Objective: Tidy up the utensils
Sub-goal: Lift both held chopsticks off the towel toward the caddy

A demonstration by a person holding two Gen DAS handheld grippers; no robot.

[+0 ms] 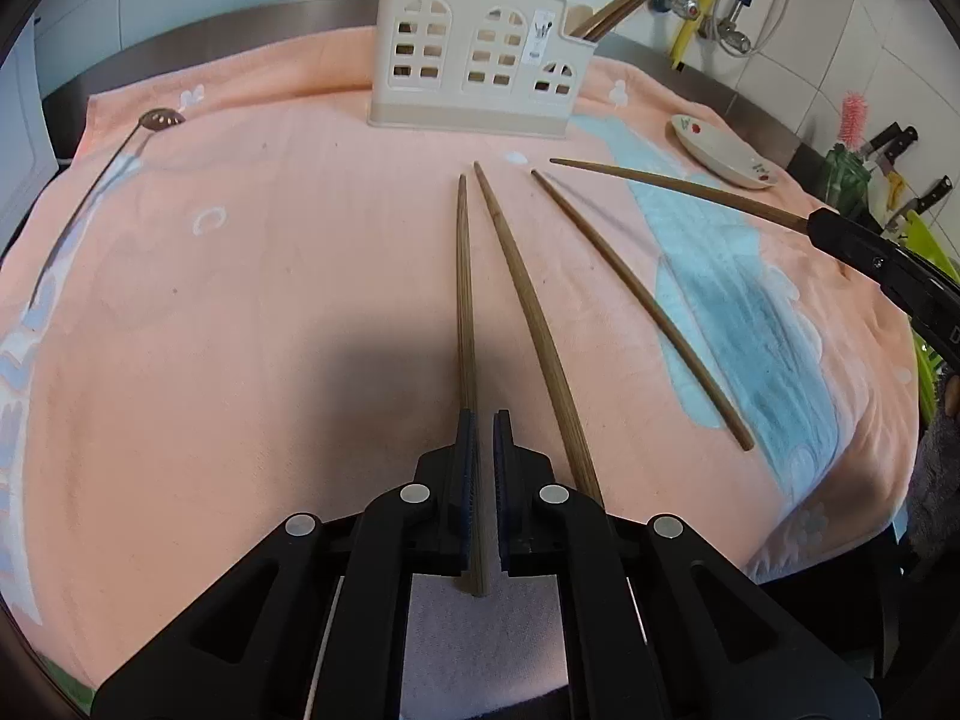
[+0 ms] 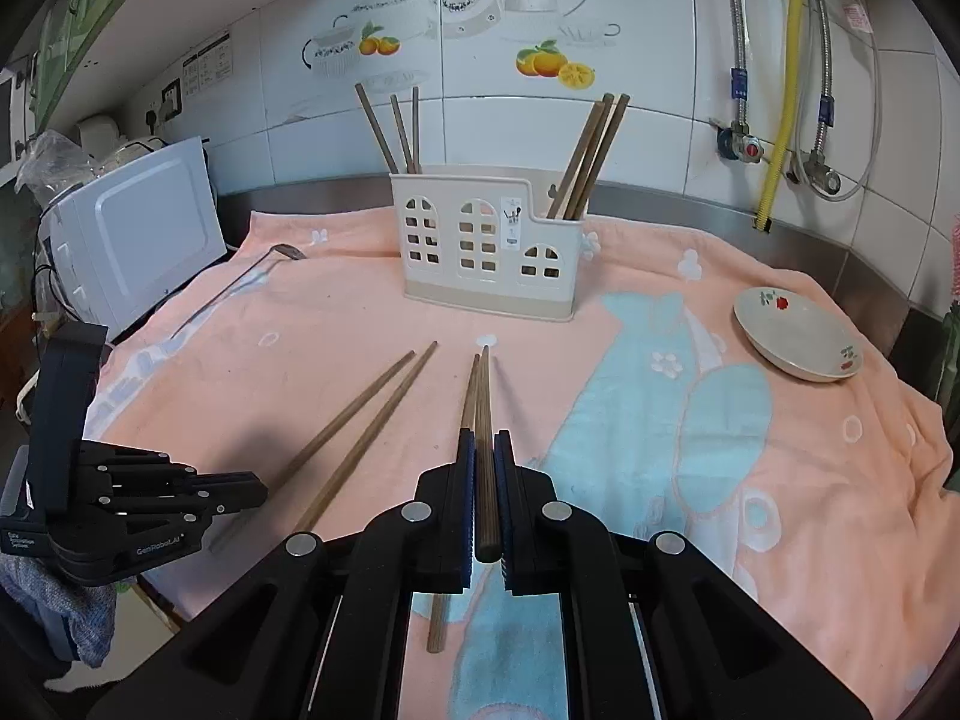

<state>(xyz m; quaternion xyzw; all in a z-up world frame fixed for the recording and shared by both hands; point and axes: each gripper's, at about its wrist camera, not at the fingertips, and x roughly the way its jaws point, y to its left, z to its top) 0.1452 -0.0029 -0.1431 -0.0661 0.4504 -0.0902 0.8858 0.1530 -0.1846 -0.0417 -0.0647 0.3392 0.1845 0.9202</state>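
Towel-covered counter: holder [image 2: 486, 252] keeps chopsticks [image 2: 585, 156]; both fingers clamp one chopstick [image 1: 465, 300] each

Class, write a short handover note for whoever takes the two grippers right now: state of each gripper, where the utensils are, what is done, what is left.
Left gripper: shut on one chopstick.
Right gripper: shut on another chopstick, held above the towel.
Holder: at the back of the towel, chopsticks already standing at both ends.
Loose on the towel: two chopsticks, one beside each held stick; a ladle at the left edge.
Small dish sits at the right.
Left to do: put both held chopsticks in the holder, then the two loose ones and the ladle.
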